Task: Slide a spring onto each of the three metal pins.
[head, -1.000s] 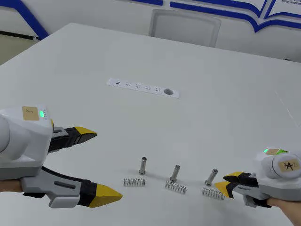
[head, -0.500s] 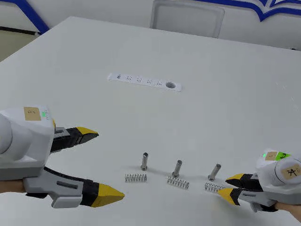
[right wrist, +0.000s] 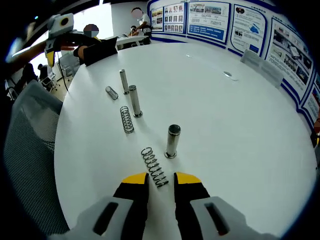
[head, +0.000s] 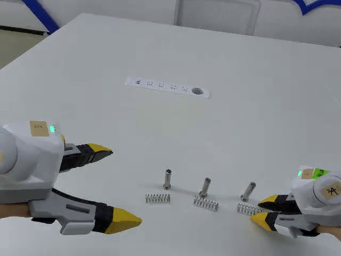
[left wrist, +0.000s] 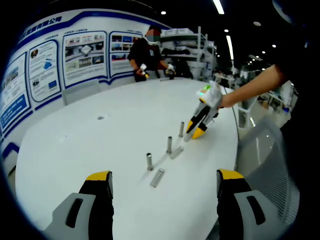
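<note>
pins (head: 204, 186): 3, shiny metal cylinders, upright | springs (head: 206, 202): 3, thin wire coils, lying on white surface (head: 240, 122) | left gripper (head: 123, 185): wide open | right gripper (head: 258, 209): narrowly open

Our left gripper (head: 120, 185) with a bulky white and grey housing (head: 26, 165), 2 black jaws tipped in yellow, a tan label (head: 39, 128) and green light (head: 53, 128) on top, our right gripper (head: 260, 210) built alike, smaller in view, its label bearing a dark mark

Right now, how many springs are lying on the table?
3, lying flat in a row: left spring, middle spring, and right spring, whose end sits at the jaws of the right gripper.
</note>
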{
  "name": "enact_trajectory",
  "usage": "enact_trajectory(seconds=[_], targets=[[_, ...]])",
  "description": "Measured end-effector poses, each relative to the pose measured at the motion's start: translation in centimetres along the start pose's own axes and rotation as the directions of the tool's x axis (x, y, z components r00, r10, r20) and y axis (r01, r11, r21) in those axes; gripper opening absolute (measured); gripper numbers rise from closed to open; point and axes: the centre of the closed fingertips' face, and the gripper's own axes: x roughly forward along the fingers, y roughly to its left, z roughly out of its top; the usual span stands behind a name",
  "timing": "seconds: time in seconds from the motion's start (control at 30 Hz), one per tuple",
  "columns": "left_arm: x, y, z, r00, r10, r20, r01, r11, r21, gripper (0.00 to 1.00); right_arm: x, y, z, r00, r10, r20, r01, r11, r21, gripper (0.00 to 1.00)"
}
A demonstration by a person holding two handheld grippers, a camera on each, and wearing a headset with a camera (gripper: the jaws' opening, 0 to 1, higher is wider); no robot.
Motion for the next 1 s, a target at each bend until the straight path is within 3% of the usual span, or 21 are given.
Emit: enact_trajectory(seconds=[0.4, 0.63, 0.8, 1.0], targets=[[0.5, -0.4, 0.0, 0.9999, -0.011, -0.011, 0.011, 1.0, 0.006, 0.87, 0.1, 1.0, 0.0, 0.9963, 0.085, -0.014, -0.086, 0.994, -0.063, 0.12], [0.4, -0.5, 0.1, 1.0, -0.004, 0.003, 0.004, 1.0, -0.005, 0.87, 0.2, 1.1, 0.0, 0.9961, 0.082, -0.033, -0.085, 0.993, -0.083, 0.11], [0.1, -0.7, 0.0, 1.0, -0.008, -0.003, 0.008, 1.0, 0.007, 0.87, 0.0, 1.5, -0.2, 0.9924, 0.07, -0.101, -0.087, 0.979, -0.183, 0.11], [-0.2, -0.5, 0.3, 0.9999, 0.002, 0.011, -0.002, 1.0, 0.008, 0.87, -0.9, 1.8, 0.2, 0.9929, 0.065, -0.099, -0.082, 0.981, -0.178, 0.1]])
